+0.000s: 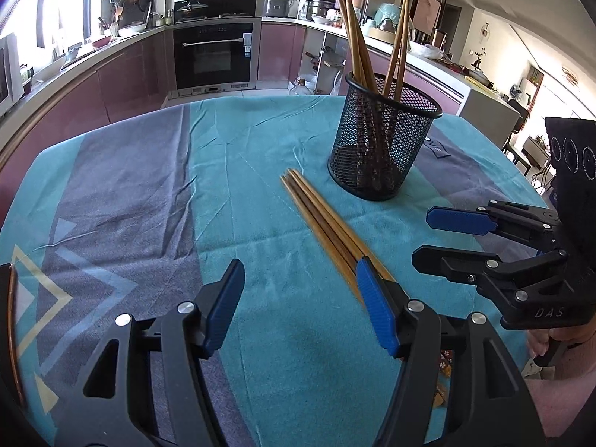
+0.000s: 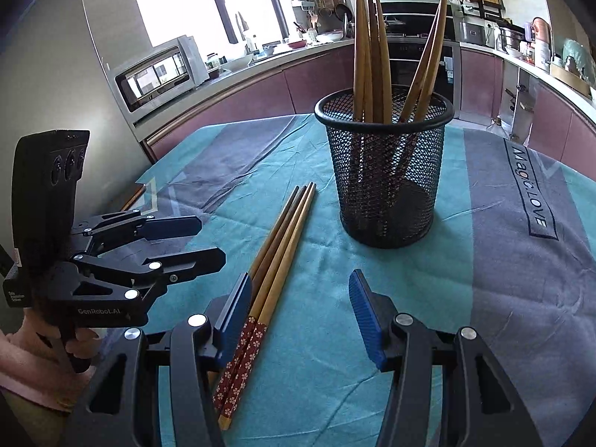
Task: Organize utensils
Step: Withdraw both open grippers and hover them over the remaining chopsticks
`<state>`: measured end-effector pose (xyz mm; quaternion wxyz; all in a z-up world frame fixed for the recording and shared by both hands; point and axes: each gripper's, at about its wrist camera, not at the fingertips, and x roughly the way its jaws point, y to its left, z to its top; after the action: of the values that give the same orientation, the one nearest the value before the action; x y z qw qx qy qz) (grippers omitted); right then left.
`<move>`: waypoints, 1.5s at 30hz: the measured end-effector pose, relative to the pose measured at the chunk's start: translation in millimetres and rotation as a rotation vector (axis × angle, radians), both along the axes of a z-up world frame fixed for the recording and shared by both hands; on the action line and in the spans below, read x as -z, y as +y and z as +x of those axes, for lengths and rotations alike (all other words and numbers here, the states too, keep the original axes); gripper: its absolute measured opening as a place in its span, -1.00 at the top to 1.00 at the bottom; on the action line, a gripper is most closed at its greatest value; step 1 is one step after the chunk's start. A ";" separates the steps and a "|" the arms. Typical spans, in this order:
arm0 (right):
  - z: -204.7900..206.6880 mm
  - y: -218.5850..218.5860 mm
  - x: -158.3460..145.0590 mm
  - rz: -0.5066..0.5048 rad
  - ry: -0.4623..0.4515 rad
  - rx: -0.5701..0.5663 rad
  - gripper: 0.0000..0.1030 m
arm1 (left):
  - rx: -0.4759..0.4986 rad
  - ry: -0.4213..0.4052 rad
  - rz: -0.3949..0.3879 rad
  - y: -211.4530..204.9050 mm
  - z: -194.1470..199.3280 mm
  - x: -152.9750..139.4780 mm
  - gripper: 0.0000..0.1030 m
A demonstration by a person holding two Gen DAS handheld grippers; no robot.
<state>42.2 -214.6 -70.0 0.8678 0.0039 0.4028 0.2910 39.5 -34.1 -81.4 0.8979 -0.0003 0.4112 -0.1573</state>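
Note:
A black mesh cup (image 1: 383,138) (image 2: 385,164) stands upright on the table and holds several wooden chopsticks (image 1: 357,37) (image 2: 372,56). A small bundle of loose chopsticks (image 1: 324,219) (image 2: 279,246) with red flowered ends lies flat on the cloth in front of the cup. My left gripper (image 1: 301,305) is open and empty, its right finger beside the bundle. It also shows in the right wrist view (image 2: 208,238). My right gripper (image 2: 301,316) is open and empty, its left finger beside the bundle. It also shows in the left wrist view (image 1: 424,234).
The table wears a teal and grey cloth (image 1: 149,201) (image 2: 521,260). A kitchen counter with an oven (image 1: 214,52) and a microwave (image 2: 156,70) runs behind the table. A hand (image 2: 22,354) holds the left gripper.

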 end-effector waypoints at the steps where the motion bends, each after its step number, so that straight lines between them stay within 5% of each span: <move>1: -0.2 0.2 0.7 0.000 0.003 0.000 0.00 | -0.001 0.002 0.004 -1.0 -0.5 1.3 -0.20; 45: -1.9 29.3 20.6 -0.137 0.006 -0.001 0.01 | 0.021 0.037 0.017 -13.8 -0.3 24.5 -0.29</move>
<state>40.3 -185.4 -90.6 0.8647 -0.0550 0.4242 0.2633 39.2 -47.9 -105.9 0.8885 0.0088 0.4290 -0.1630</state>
